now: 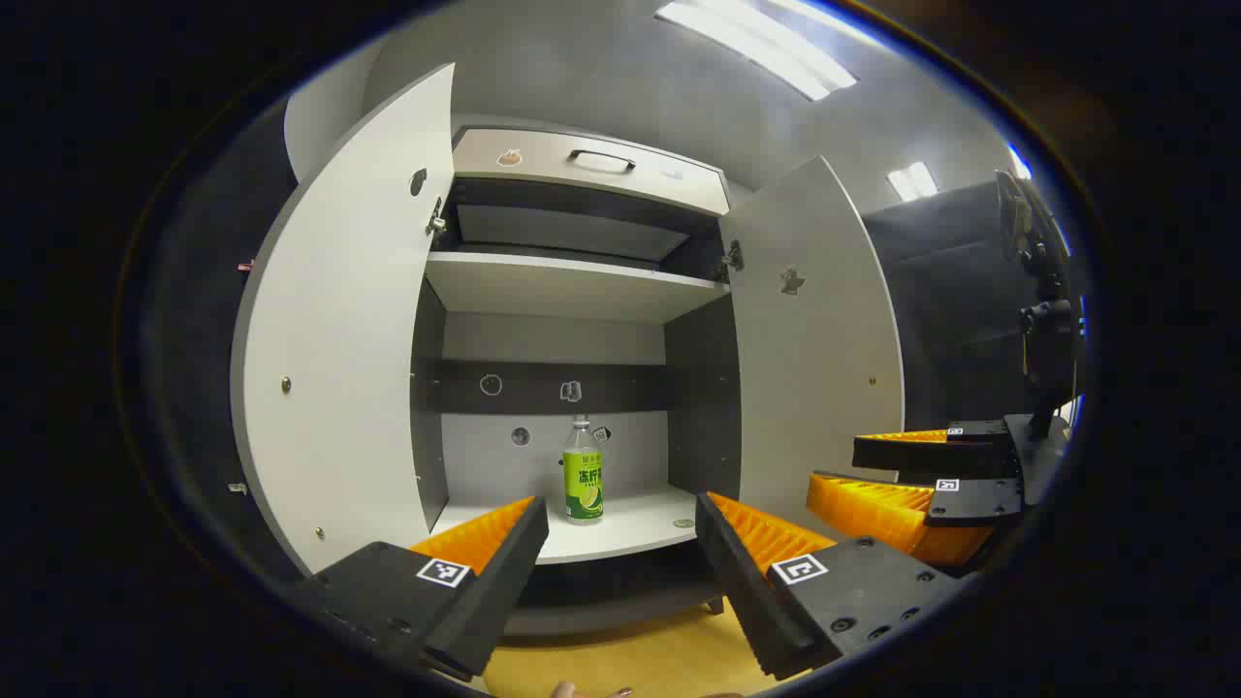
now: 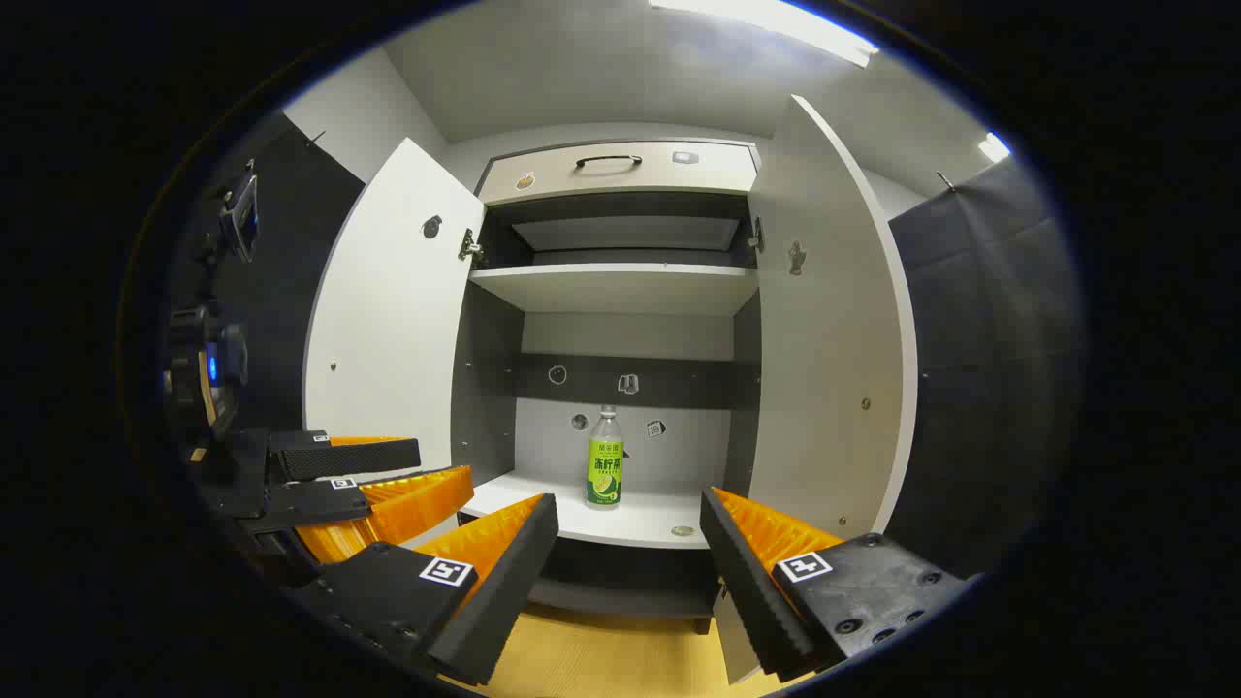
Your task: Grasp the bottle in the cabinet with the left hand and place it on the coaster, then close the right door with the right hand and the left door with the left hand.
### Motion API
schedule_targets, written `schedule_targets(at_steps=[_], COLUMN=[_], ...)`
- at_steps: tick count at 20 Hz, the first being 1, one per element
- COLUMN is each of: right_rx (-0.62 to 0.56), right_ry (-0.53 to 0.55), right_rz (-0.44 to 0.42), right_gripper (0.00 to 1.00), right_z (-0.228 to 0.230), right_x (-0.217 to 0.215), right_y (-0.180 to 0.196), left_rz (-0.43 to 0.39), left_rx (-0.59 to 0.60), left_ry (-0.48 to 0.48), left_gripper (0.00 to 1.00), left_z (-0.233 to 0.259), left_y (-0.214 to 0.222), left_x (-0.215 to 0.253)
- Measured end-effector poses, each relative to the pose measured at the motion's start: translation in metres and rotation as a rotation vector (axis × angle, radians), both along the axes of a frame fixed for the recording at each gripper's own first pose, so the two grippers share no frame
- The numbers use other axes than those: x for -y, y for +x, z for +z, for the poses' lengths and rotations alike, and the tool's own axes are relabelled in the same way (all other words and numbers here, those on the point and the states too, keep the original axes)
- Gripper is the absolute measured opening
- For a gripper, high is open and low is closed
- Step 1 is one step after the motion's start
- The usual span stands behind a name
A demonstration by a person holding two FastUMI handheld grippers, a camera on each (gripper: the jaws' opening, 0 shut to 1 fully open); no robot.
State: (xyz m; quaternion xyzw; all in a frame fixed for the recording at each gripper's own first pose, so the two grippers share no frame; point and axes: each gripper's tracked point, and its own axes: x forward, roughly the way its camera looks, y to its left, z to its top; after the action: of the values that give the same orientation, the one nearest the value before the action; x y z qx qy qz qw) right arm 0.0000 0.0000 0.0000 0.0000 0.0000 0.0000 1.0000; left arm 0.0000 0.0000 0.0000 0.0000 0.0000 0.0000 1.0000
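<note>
Two grippers hang in front of an open cabinet (image 1: 572,281), both well short of it and neither touching anything. In the left gripper view, the left door (image 1: 334,330) stands swung wide at the left, then come the cabinet's shelves, and the right door (image 1: 824,359) stands open at the right. The bottle (image 1: 583,470) stands upright on the lower shelf (image 1: 630,528), toward the back wall, with a small round coaster (image 1: 684,523) lying near the shelf's front edge to its right, apart from it. The left gripper (image 1: 620,543) is held level and aimed into the cabinet, its jaws spread wide with nothing between them; the bottle shows in the gap, nearer the left finger, and well beyond the fingertips. Farther right in that view the right gripper (image 1: 911,485) shows from the side, just beside the right door, its fingers parted. In the right gripper view, the left gripper (image 2: 373,480) shows at the left, in front of the left door (image 2: 388,330). The bottle (image 2: 604,472) stands mid-shelf, again well past the fingertips, left of centre in the gap, with the coaster (image 2: 683,531) to its right near the shelf's (image 2: 543,509) edge. The right gripper (image 2: 628,543) also points straight at the cabinet (image 2: 620,276), jaws wide apart and empty, and the right door (image 2: 834,359) stands open at the right. A wooden floor (image 1: 630,659) shows below the cabinet.
</note>
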Motion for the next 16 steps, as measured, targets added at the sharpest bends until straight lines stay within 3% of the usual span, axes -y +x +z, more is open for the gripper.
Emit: schedule_targets(at_steps=[16], right_rx=[-0.024], right_ry=[-0.032], right_rz=[-0.010], right_gripper=[0.98], right_z=[-0.005], right_x=[0.002], right_y=[-0.012], left_rz=[0.009], left_rx=[-0.016], left_ry=[-0.003], left_gripper=[0.97], left_z=[-0.002], left_y=[-0.005], left_x=[0.001])
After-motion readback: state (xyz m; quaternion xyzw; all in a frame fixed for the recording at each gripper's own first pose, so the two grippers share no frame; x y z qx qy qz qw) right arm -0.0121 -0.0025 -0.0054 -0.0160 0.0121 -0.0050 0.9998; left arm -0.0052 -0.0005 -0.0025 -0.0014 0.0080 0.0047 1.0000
